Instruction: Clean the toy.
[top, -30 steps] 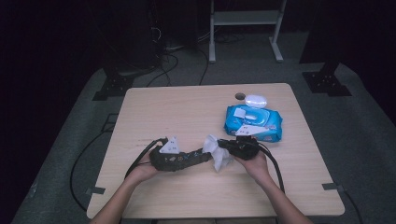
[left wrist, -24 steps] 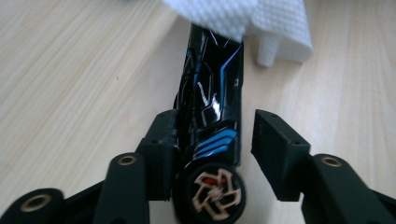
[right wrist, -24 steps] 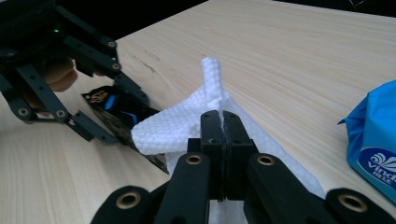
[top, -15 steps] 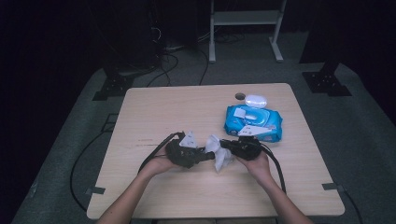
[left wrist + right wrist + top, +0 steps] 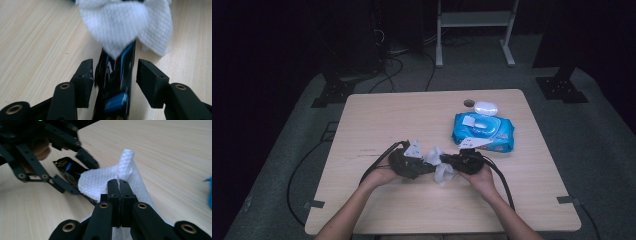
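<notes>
Wet wipe (image 5: 105, 183): white, embossed all over with a fine dotted weave.
Slim object (image 5: 115, 82) between the left gripper's jaws: glossy black, bright blue stripes and a blue block; faint gold markings in the right gripper view.
Left gripper (image 5: 113, 81), right gripper (image 5: 119, 187): matte black, brass-coloured rivets; pale grey three-cornered plates on top.
Wipes pack (image 5: 484, 131): bright blue, white lid and label.
Small case (image 5: 486, 107): white.
Table (image 5: 387, 115): light wood, fine straight grain.
Floor: grey carpet.
</notes>
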The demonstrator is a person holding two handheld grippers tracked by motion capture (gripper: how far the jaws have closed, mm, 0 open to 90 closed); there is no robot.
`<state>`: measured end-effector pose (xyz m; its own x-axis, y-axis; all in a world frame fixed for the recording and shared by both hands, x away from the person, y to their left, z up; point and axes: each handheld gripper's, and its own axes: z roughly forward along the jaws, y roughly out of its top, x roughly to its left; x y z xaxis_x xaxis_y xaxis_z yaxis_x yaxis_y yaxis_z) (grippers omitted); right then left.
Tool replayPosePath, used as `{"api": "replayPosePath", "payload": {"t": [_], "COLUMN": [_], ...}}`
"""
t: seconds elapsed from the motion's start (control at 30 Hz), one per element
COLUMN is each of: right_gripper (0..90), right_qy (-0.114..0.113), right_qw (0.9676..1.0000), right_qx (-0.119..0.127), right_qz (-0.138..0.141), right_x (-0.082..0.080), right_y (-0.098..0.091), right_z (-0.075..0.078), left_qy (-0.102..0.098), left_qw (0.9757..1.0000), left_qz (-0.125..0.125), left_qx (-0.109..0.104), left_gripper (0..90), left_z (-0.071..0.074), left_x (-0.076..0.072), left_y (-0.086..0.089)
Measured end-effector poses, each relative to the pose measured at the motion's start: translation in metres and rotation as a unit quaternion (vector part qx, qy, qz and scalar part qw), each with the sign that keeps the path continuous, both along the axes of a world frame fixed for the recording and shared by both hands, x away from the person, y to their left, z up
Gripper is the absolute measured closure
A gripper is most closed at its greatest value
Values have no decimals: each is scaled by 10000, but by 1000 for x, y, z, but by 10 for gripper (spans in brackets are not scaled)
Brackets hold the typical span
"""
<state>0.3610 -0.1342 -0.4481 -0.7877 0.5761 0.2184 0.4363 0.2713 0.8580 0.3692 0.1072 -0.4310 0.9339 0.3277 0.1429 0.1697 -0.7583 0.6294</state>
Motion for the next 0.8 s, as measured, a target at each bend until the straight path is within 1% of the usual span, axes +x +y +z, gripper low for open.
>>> {"api": "replayPosePath", "payload": {"t": [0.07, 0.1, 0.17, 0.2, 0.23, 0.27, 0.33, 0.37, 0.4, 0.43, 0.47, 0.5, 0.53, 0.57, 0.6, 0.63, 0.7, 0.73, 0.8], "right_gripper": [886, 887, 886, 886, 886, 886, 886, 886, 886, 886, 887, 886, 887, 887, 887, 887, 887, 887, 887], "right_qy": [45, 26, 32, 35, 40, 57, 72, 65, 89, 89, 84, 69, 60, 17, 4, 5, -40, -34, -85], "right_qw": [9999, 9998, 9998, 9999, 9999, 9999, 9999, 9999, 9999, 9998, 9998, 9998, 9998, 9997, 9996, 9995, 9991, 9989, 9989], "right_qx": [51, 30, 47, 67, 93, 114, 119, 129, 134, 144, 146, 146, 167, 178, 208, 236, 286, 317, 341], "right_qz": [156, 183, 164, 124, 91, 66, 22, 4, -14, -41, -58, -78, -102, -135, -169, -202, -311, -340, -317], "right_x": [-1, -2, -1, -1, -1, 0, 0, 1, 1, 1, 2, 2, 2, 2, 2, 1, 2, 2, 1], "right_y": [5, 6, 5, 3, 1, -2, -5, -6, -7, -8, -8, -9, -10, -12, -14, -16, -22, -25, -26], "right_z": [0, 0, -1, 0, 0, 0, 0, -1, -1, -1, -1, -1, 0, 1, 3, 5, 8, 9, 11], "left_qy": [11, 40, 126, 105, 157, 235, 302, 297, 233, 226, 258, 244, 125, 68, 58, 71, 52, 35, -52], "left_qw": [10000, 9999, 9998, 9997, 9993, 9986, 9974, 9965, 9961, 9954, 9955, 9959, 9960, 9962, 9967, 9974, 9989, 9993, 9999], "left_qz": [-7, 20, 31, 43, 87, 119, 105, 85, 64, 40, 46, 30, -5, 7, -4, 4, 22, -7, -78], "left_qx": [93, 103, 174, 229, 322, 459, 646, 771, 850, 929, 912, 866, 886, 872, 808, 713, 460, 377, 72], "left_gripper": [457, 455, 456, 458, 460, 458, 462, 478, 490, 508, 544, 560, 561, 562, 562, 562, 562, 562, 562], "left_z": [0, -1, -3, -4, -6, -8, -11, -11, -11, -10, -8, -6, -5, -6, -6, -7, -5, -4, -1], "left_x": [1, 1, 3, 5, 6, 8, 9, 9, 9, 8, 8, 9, 7, 6, 6, 5, 4, 4, 0], "left_y": [-3, -4, -7, -8, -9, -11, -15, -18, -20, -22, -22, -23, -23, -23, -23, -21, -17, -16, -13]}}
